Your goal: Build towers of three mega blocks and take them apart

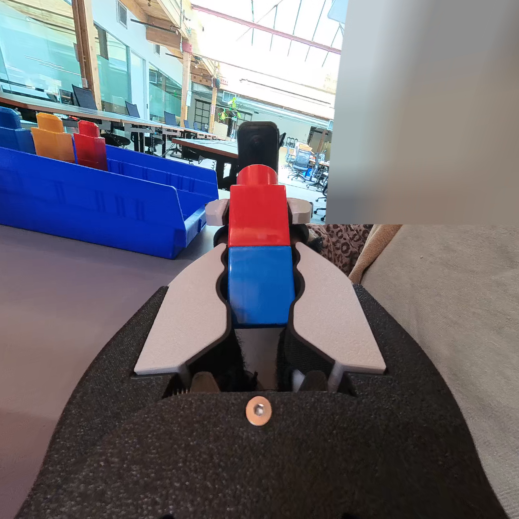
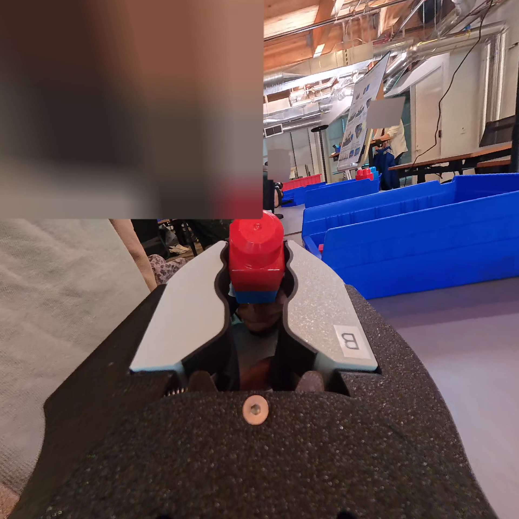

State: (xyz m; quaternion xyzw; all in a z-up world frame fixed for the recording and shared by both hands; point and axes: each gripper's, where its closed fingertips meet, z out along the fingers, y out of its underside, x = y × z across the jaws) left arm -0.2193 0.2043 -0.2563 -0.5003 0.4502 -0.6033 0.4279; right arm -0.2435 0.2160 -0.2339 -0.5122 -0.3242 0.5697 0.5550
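Note:
In the left wrist view my left gripper point(image 1: 259, 248) is shut on a blue mega block point(image 1: 261, 286), with both pads pressed on its sides. A red block point(image 1: 258, 216) is stacked on the blue one, stud up. The right gripper's grey fingertips point(image 1: 215, 212) clasp the red block from the far side. In the right wrist view my right gripper point(image 2: 256, 247) is shut on that red block point(image 2: 255, 252), and the blue block point(image 2: 255, 297) shows just beneath it. The pair is held above the grey table point(image 1: 70, 280).
A blue bin point(image 1: 98, 207) stands at the left with blue, orange point(image 1: 52, 140) and red point(image 1: 90, 146) blocks in it. More blue bins point(image 2: 421, 247) lie at the right in the right wrist view. A person's light garment point(image 1: 449, 309) is close by.

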